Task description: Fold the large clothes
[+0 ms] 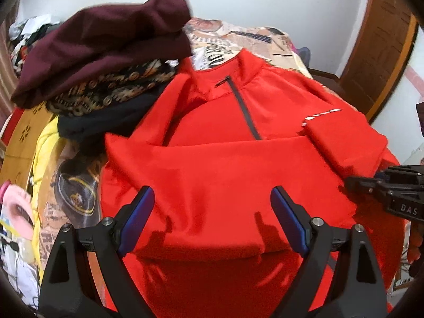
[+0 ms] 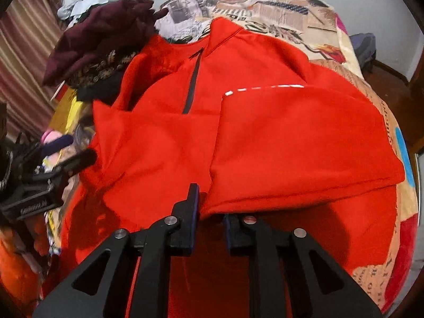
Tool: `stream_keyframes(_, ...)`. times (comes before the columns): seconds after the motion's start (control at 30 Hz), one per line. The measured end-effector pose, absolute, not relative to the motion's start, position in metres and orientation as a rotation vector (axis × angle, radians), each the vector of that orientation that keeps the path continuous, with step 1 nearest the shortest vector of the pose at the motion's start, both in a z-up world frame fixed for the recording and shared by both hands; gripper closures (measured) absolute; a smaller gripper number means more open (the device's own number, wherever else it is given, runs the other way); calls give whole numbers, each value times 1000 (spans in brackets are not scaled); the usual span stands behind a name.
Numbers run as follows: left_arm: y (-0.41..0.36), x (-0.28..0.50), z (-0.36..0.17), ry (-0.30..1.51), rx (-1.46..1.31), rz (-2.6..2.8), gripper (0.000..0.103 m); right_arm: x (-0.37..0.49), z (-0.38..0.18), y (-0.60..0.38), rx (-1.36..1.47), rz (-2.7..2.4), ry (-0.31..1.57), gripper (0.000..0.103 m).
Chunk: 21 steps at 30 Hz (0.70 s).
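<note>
A red jacket (image 1: 225, 175) lies front-up across the bed (image 2: 291, 10), both sleeves folded in over its chest. The left gripper (image 1: 212, 217) hovers above its near hem, fingers spread wide and empty. The right gripper (image 2: 209, 212) sits low at the near right fold, its fingers slightly apart with cloth between them. Dark folded clothes (image 1: 106, 42) are piled far left.
</note>
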State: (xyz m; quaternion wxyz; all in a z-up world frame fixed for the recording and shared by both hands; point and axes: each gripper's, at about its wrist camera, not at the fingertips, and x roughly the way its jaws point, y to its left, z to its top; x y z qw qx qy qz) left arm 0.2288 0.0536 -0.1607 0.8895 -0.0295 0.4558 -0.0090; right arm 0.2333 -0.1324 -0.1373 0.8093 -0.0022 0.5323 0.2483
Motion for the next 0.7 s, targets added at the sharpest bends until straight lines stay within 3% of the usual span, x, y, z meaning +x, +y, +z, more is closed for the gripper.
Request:
stream_keyframes(0.2,11,238,-131,888,16,-126,14,212,-116,-163,-18,520,1075,62)
stream_keyframes(0.47,-69,252,-106,845,136,-313,14,202,-93,-241,58,317,947,61)
stream_keyframes(0.7,-144,265,-133,911,293,-434,14,209,-105,-293,166,189,963,60)
